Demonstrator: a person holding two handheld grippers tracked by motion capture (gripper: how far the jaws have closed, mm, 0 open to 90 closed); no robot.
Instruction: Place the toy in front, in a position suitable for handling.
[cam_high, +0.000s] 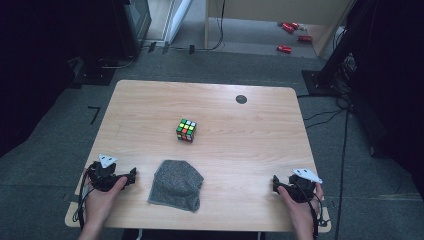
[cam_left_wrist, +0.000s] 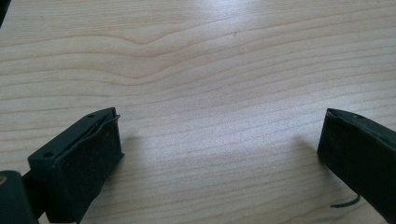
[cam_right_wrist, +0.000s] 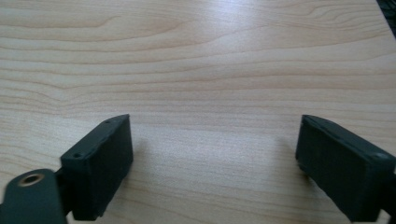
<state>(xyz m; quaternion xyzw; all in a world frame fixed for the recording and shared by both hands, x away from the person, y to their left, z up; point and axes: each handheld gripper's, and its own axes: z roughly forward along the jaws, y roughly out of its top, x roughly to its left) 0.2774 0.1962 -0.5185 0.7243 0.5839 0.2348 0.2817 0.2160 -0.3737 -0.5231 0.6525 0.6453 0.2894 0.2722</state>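
Both hands come in from the 6 o'clock edge. Left gripper (cam_high: 131, 176) sits at about 8 o'clock, jaws wide apart, nothing between them. Right gripper (cam_high: 276, 184) is over at 4 o'clock, jaws spread wide too, pointing inward.

Room: dim, dark at both side edges of the high view.
Table (cam_high: 225, 100): evenly lit from above, mild sheen.
Gripper views: soft shadows beside jaws; near jaws slightly blurred.
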